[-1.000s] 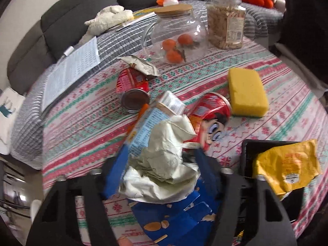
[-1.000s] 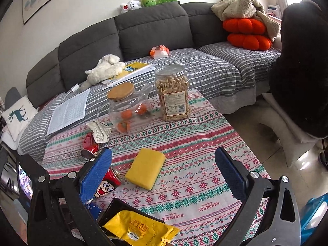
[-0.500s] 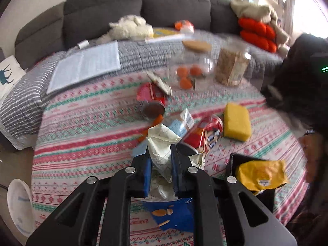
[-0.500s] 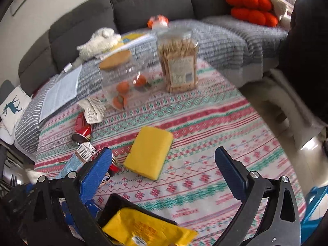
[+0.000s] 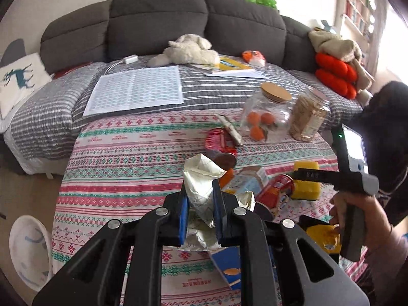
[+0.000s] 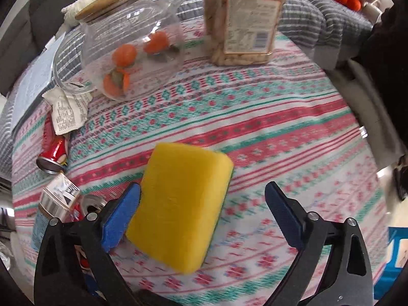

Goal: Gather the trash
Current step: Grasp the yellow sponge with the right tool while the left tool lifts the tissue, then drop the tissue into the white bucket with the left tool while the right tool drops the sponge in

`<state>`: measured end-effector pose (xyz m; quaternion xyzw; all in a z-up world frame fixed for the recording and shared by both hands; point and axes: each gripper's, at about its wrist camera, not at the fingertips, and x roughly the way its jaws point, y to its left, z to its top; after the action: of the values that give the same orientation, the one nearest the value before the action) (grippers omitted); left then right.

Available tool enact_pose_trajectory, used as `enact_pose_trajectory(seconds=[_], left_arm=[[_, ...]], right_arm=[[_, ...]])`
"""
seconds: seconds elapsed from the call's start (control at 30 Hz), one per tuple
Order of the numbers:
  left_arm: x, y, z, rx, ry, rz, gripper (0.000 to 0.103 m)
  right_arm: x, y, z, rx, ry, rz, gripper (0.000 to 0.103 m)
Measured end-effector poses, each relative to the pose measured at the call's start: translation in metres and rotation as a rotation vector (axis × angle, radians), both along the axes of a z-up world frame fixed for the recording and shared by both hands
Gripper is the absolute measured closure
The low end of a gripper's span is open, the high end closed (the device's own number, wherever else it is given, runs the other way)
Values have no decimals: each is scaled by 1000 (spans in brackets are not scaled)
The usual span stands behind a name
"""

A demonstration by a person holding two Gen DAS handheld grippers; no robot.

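My left gripper (image 5: pixel 200 204) is shut on a crumpled white wrapper (image 5: pixel 201 181) and holds it above the patterned table (image 5: pixel 122 168). Below it lie a blue snack bag (image 5: pixel 227 265), a small carton (image 5: pixel 246 182) and two red cans (image 5: pixel 220 142) (image 5: pixel 278 191). A black bin (image 5: pixel 308 220) with a yellow wrapper (image 5: pixel 322 237) sits at the right. My right gripper (image 6: pixel 202 191) points steeply down over a yellow sponge (image 6: pixel 183 209). Its jaws are wide and closing, with the sponge between them. The left pad is at the sponge's edge; the right pad stands clear of it.
A glass jar of oranges (image 6: pixel 132 48) and a tall snack jar (image 6: pixel 242 17) stand at the table's far side. A flat wrapper (image 6: pixel 67 114), a red can (image 6: pixel 53 153) and the carton (image 6: pixel 54 199) lie to the left. A grey sofa (image 5: pixel 158 25) is behind.
The left gripper shut on the crumpled wrapper and lifted it off the pile. The right gripper dropped and tilted down onto the yellow sponge, which now sits between its jaws.
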<state>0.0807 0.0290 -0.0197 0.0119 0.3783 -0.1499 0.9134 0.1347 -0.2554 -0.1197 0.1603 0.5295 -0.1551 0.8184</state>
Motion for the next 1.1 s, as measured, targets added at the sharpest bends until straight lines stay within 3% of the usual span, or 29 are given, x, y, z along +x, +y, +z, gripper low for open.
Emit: enact_pose_trajectory(seconds=[0.13, 0.2, 0.37, 0.73, 1.1], left_arm=[[4, 12, -3, -20, 17, 37, 87], [5, 17, -4, -26, 24, 48, 87], [5, 32, -7, -62, 47, 82, 87], [-5, 101, 7, -109, 10, 253, 86], [-25, 245, 13, -114, -13, 610, 86]], right_arm=[[-1, 1, -2, 68, -22, 20, 34], [-3, 5, 1, 79, -40, 45, 53], [-16, 19, 19, 6, -105, 77, 63], [-50, 62, 96, 21, -412, 174, 64], [-77, 173, 128, 10, -573, 491, 63]])
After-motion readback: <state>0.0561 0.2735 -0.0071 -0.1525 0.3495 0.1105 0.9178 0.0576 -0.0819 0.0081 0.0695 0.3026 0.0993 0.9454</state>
